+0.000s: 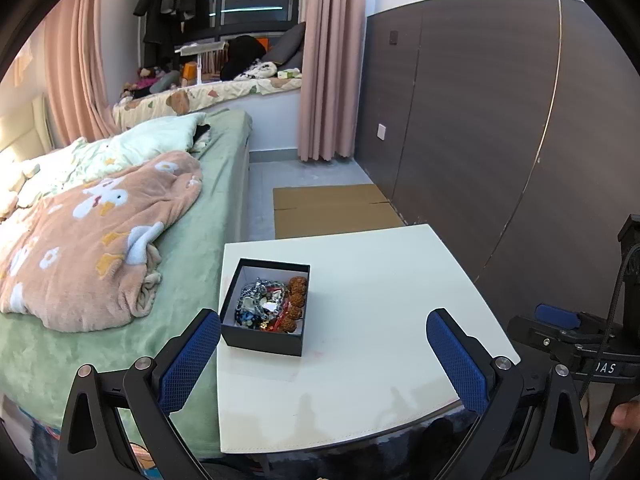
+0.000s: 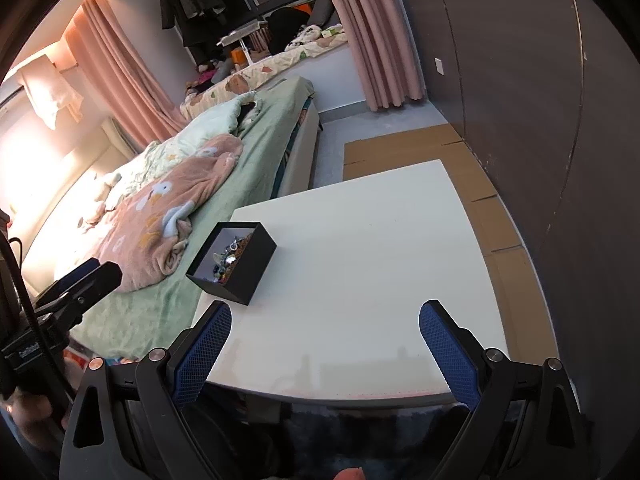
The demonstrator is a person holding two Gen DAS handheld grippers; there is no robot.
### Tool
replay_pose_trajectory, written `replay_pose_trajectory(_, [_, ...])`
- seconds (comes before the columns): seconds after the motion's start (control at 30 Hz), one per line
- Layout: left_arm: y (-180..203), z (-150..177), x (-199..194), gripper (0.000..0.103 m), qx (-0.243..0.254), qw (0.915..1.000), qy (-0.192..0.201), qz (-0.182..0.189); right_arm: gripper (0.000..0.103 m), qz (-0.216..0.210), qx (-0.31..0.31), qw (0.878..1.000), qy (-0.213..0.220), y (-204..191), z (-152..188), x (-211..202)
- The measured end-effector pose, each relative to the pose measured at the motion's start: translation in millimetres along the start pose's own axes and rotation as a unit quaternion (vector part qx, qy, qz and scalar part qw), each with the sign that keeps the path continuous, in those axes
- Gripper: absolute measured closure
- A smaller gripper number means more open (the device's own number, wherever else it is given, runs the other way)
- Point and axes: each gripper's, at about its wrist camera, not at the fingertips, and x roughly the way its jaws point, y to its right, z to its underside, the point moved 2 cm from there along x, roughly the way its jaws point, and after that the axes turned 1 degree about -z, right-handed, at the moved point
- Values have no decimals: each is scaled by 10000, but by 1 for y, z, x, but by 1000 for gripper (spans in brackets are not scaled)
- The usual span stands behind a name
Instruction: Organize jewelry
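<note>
Both the left tongs (image 1: 323,354) and right tongs (image 2: 325,346) hang spread and empty over the desk (image 1: 380,300). The black box (image 1: 265,308) near its left edge holds tangled jewelry (image 1: 268,304) (light, slippery, probably snag-prone); pinch one bead strand.

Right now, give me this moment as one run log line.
left tongs: open, empty | right tongs: open, empty | black box: on white table, near bed-side edge, jewelry tangled inside | stage: nothing picked up yet
</note>
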Motion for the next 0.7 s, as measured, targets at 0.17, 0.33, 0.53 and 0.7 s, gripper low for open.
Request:
replay_pose_trajectory(0.17, [0, 0, 0, 0, -23, 10000, 6, -4, 7, 34, -15, 10000, 24, -1, 0, -1])
replay_pose_trajectory(0.33, [-3, -1, -2, 0, -46, 10000, 16, -3, 7, 33, -6, 10000, 4, -2, 0, -2])
replay_pose_trajectory(0.53, [-3, -1, -2, 0, -11, 10000, 47, -61, 7, 73, -51, 10000, -20, -2, -2, -3])
replay_pose_trajectory(0.7, [0, -1, 0, 0, 27, 10000, 35, -7, 7, 75, -41, 10000, -21, -2, -2, -3])
